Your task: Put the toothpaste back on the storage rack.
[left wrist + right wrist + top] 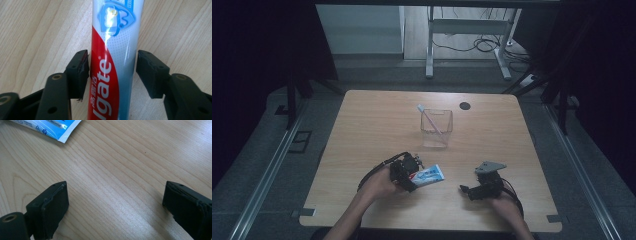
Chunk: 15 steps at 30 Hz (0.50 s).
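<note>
A red, white and blue toothpaste tube (429, 175) lies flat on the wooden table (377, 130), near the front left. My left gripper (411, 177) holds it by the cap end. In the left gripper view the tube (113, 37) runs up between the jaws, and both pads (80, 72) press against its sides. My right gripper (465, 189) rests to the right of the tube, pointing left. Its jaws stand wide open (115, 195) over bare wood, and the tube's crimped end (50, 126) shows at the top left. A clear cup (436, 129) holds a pink toothbrush (430, 120).
The cup stands at the table's middle, beyond both grippers. A black round grommet (465, 105) sits near the far edge. A person's forearms come in from the front edge. Metal rails run along the floor on both sides of the table.
</note>
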### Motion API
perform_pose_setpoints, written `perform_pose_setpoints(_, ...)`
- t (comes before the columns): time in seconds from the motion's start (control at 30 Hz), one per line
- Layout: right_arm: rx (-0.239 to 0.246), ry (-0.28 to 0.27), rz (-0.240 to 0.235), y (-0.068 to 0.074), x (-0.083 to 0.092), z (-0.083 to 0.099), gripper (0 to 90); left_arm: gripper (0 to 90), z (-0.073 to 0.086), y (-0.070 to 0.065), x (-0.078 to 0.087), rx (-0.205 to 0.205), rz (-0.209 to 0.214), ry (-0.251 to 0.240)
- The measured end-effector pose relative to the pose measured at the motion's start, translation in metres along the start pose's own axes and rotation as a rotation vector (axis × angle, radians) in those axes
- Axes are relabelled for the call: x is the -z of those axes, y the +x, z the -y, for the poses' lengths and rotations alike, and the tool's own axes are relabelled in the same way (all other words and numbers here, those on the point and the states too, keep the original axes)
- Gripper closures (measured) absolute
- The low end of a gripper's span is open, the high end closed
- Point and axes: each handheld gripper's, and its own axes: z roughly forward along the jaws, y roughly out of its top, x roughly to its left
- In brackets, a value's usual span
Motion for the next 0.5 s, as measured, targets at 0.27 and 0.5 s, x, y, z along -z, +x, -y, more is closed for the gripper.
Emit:
perform_pose_setpoints(0.27,-0.002,0.001,0.001,0.000,0.000,0.000,6.2,47.6,-0.007,0.001,-0.008,-0.025,0.013,0.055)
perform_pose_setpoints(0.5,0.000,0.000,0.001,0.000,0.000,0.000,6.2,50.7,-0.011,0.002,-0.007,-0.031,0.016,0.090)
